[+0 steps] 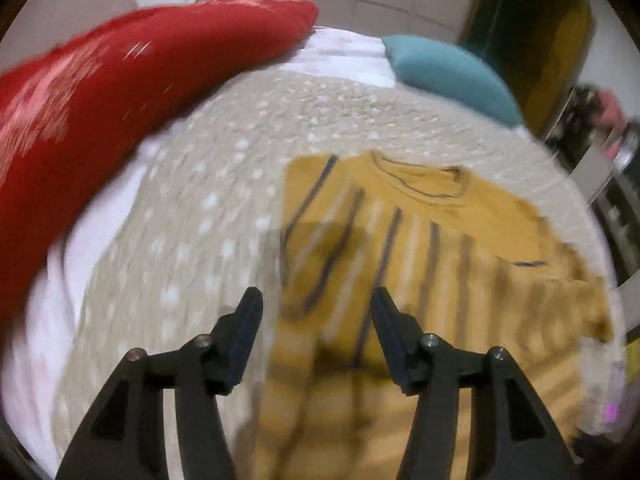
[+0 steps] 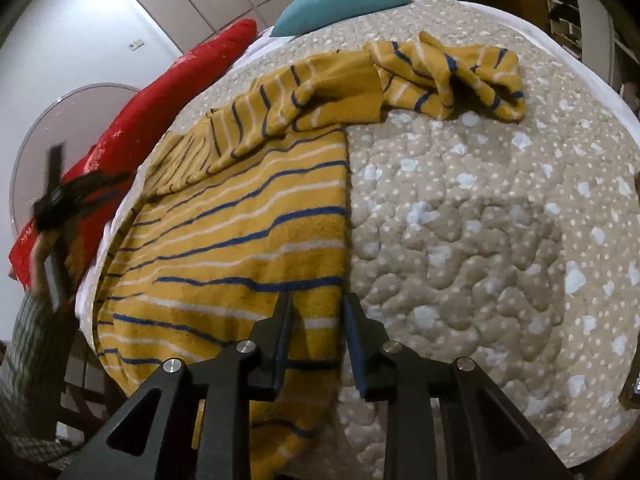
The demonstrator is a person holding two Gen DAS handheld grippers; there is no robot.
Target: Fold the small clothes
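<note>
In the left wrist view, the left gripper (image 1: pixel 316 300) hovered with its jaws spread wide and nothing between them, above the near left part of the yellow striped sweater (image 1: pixel 404 248). The sweater lay flat on the spotted beige blanket (image 1: pixel 192 208), collar toward the far edge, where a red pillow (image 1: pixel 100 92) and a teal pillow (image 1: pixel 452 72) sat.

In the right wrist view, the right gripper (image 2: pixel 318 304) was released, jaws parted narrowly and empty, over the sweater's (image 2: pixel 240 232) straight side edge near the bed's near edge. One sleeve (image 2: pixel 452 72) lay crumpled toward the far edge, short of the teal pillow (image 2: pixel 340 0). The left gripper (image 2: pixel 60 196) appeared blurred at the bed's left edge.
</note>
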